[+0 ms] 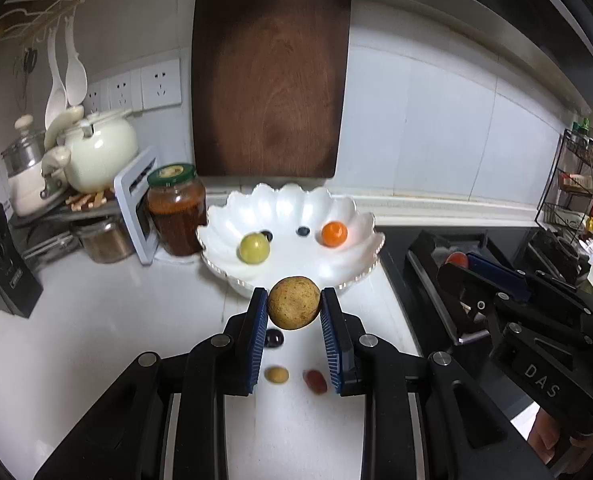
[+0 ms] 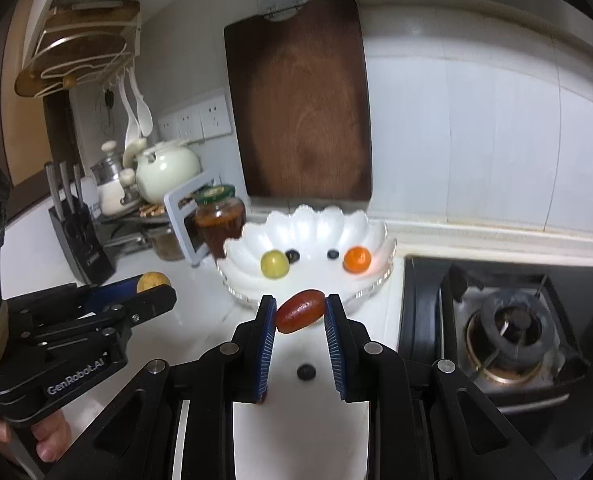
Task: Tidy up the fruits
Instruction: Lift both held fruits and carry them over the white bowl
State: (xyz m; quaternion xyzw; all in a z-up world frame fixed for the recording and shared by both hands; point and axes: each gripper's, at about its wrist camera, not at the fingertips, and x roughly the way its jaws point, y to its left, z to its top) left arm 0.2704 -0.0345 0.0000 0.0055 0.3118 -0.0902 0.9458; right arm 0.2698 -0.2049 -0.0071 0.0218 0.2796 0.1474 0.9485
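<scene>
**Two fruits held above the counter**

While I watch from far away, my left gripper (image 1: 293,309) squeezes a round brown fruit (image 1: 294,303) between its blue pads. My right gripper (image 2: 300,312) pinches a red oval fruit (image 2: 300,311). Both hang just in front of the white scalloped bowl (image 1: 336,204). A green fruit (image 1: 254,249), an orange fruit (image 1: 334,233) and two dark berries sit inside it.
</scene>
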